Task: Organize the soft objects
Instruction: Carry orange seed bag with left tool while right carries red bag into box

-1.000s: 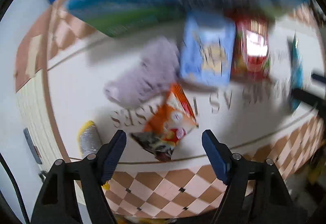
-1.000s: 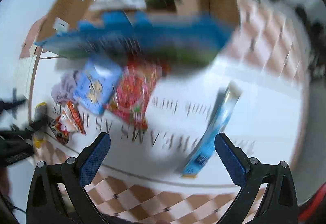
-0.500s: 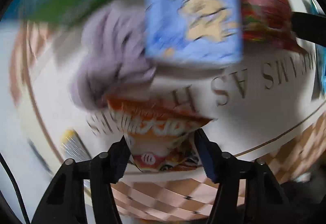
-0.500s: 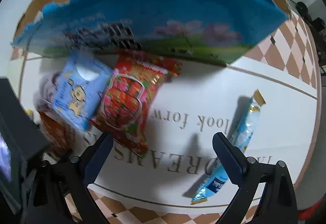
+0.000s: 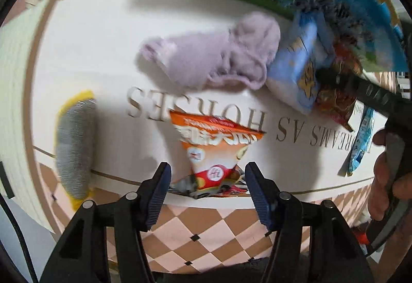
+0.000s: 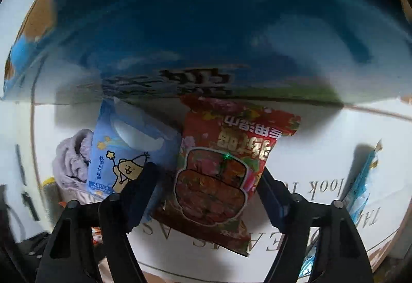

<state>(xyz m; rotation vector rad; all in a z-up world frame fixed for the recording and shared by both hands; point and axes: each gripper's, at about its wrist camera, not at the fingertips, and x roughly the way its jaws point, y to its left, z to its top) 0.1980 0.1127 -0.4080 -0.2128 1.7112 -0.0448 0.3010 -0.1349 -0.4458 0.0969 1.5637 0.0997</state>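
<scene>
Two grippers over a white mat [image 5: 103, 51] with grey lettering, laid on checkered floor [image 5: 206, 231].

My left gripper [image 5: 207, 184] points down at the mat's near edge. An orange snack bag [image 5: 213, 144] lies between its blue pads [image 5: 161, 193], bottom end toward me. The jaws stand narrow around that end; I see gaps on both sides, so no squeeze that I can confirm. Just beyond the bag, a lilac fuzzy cloth [image 5: 219, 56] lies crumpled on the mat. Off to the left, a grey scouring pad with yellow backing [image 5: 74, 146] straddles the mat's edge. Right of the cloth, a pale blue tissue pack [image 5: 296, 69], then a red packet behind it. A hand [image 5: 383, 175] on the other tool's grip shows at the right edge.

My right gripper [image 6: 207, 187] points straight down over the red packet [image 6: 224, 169], jaws closing. The packet sits between the fingers; the right one meets its edge, while the left one lies over the tissue pack [image 6: 121, 154] beside it. Full contact I cannot tell. The lilac cloth [image 6: 72, 162] peeks out left of the tissue pack. A long blue-and-white wrapper [image 6: 363, 180] lies well apart on the right. A big blue bag [image 6: 206, 25], blurred, fills the upper view, overlapping the tops of both packets.
</scene>
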